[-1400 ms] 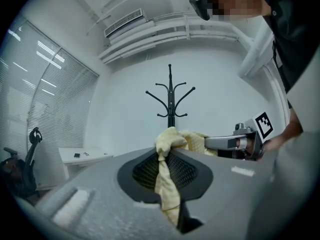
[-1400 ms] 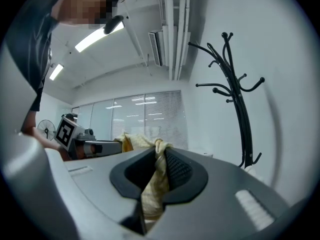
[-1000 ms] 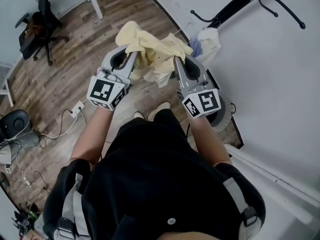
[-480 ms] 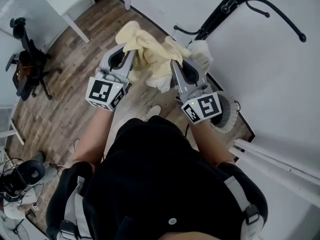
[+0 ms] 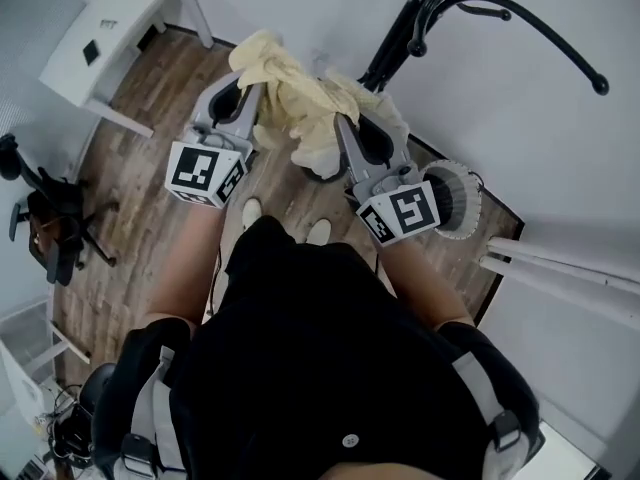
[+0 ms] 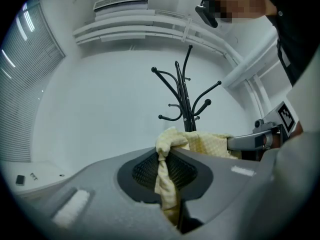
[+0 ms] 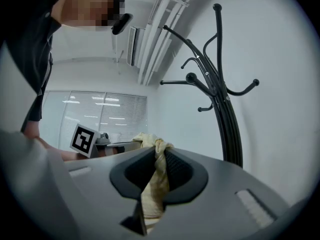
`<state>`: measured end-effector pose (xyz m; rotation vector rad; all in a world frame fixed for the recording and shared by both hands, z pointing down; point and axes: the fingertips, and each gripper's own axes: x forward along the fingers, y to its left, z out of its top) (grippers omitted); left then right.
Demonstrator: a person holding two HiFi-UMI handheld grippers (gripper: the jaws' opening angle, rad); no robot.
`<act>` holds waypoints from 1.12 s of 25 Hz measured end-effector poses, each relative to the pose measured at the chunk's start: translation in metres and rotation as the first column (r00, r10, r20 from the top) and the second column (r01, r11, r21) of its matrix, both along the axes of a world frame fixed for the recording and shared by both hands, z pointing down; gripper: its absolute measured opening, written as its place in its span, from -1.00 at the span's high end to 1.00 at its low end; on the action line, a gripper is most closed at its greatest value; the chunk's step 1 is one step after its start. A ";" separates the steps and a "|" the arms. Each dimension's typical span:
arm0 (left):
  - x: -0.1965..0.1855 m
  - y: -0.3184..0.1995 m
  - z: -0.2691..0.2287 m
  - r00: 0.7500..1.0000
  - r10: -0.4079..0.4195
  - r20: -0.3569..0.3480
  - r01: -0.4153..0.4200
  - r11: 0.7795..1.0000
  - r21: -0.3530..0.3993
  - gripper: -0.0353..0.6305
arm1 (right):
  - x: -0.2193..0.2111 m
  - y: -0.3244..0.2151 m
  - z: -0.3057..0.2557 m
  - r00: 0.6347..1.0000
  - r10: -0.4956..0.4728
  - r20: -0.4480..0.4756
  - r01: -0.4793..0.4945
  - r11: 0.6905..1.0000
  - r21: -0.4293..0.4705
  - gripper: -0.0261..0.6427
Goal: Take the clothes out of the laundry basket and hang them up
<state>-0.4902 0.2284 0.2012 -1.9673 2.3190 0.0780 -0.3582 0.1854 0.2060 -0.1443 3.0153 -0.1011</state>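
Observation:
A pale yellow garment (image 5: 300, 108) hangs bunched between my two grippers, in front of my chest. My left gripper (image 5: 254, 84) is shut on one end of it; in the left gripper view the yellow cloth (image 6: 167, 181) is pinched between the dark pads. My right gripper (image 5: 346, 124) is shut on the other end, and in the right gripper view the cloth (image 7: 154, 179) runs down between its jaws. The black coat rack (image 5: 415, 13) stands just beyond the garment. It also appears as the rack (image 6: 186, 106) and the rack (image 7: 220, 99) in the gripper views. The white round laundry basket (image 5: 458, 200) stands on the floor at the right.
A white table (image 5: 110, 38) stands at the upper left, and a black office chair (image 5: 45, 228) at the left edge. A white wall (image 5: 530, 138) runs close along the right, and white pipes (image 5: 560, 273) lean there. My feet stand on the wood floor (image 5: 150, 148).
I have turned toward the coat rack, carrying the garment with both grippers still shut on it. The rack and table now sit nearer; the chair has slid down the left side.

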 end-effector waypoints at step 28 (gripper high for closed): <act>-0.056 -0.205 0.182 0.779 0.616 -0.113 -0.622 0.737 -0.265 0.81 | -0.037 -0.120 0.151 0.578 0.770 -0.270 -0.806 0.591 -0.037 0.78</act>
